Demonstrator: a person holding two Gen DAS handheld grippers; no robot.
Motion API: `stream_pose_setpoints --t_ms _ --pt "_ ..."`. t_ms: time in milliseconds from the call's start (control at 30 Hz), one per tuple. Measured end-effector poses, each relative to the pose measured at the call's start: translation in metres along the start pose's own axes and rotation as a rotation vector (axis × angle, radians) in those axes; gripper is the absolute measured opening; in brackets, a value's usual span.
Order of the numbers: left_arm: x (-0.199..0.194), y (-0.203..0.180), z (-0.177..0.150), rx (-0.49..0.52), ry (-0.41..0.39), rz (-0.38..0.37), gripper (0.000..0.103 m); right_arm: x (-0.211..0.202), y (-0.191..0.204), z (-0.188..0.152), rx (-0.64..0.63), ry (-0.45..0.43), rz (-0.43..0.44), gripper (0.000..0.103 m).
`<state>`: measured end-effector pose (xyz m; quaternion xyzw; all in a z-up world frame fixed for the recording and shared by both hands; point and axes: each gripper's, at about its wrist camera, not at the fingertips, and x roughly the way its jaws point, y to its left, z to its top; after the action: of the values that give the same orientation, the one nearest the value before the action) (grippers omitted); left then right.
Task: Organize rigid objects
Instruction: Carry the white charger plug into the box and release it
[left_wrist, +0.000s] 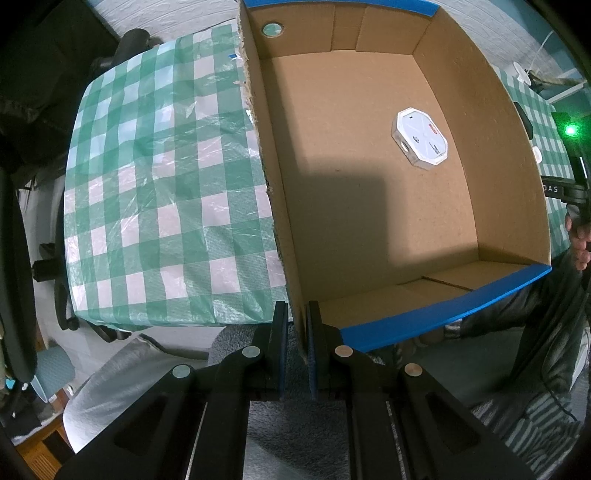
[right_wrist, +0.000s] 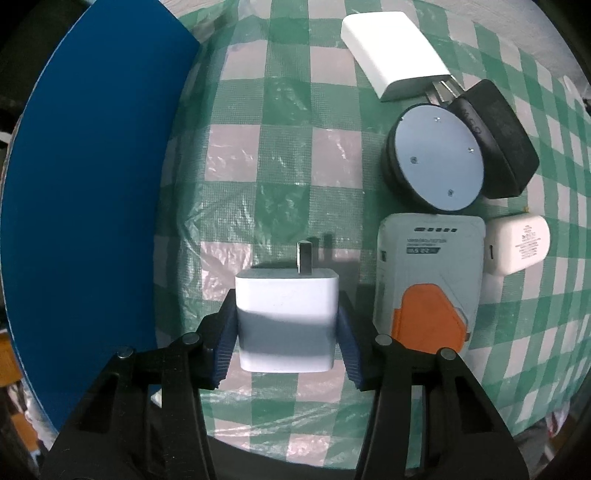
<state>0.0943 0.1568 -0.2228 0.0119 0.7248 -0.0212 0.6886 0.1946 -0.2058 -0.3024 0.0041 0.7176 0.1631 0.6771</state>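
Note:
My left gripper (left_wrist: 297, 317) is shut on the near left wall of a cardboard box (left_wrist: 273, 206) with blue outer sides. A white octagonal device (left_wrist: 419, 138) lies on the box floor at the right. My right gripper (right_wrist: 286, 332) is shut on a white plug charger (right_wrist: 286, 317), prongs pointing away, held just above the checked tablecloth. The box's blue outer wall (right_wrist: 85, 206) stands to its left.
On the green checked cloth (right_wrist: 266, 147) to the right lie a white adapter (right_wrist: 393, 55), a round black disc with a grey top (right_wrist: 437, 166), a black case (right_wrist: 498, 140), a white and orange power bank (right_wrist: 428, 280) and a small white charger (right_wrist: 519, 243). Chairs stand beyond the table's left edge.

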Motion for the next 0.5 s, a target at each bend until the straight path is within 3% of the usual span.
stream_pose_setpoints --t_ms 500 --pt "-0.001 0.001 -0.001 0.003 0.001 0.003 0.009 -0.062 0.02 0.012 -0.084 -0.021 -0.014 0.05"
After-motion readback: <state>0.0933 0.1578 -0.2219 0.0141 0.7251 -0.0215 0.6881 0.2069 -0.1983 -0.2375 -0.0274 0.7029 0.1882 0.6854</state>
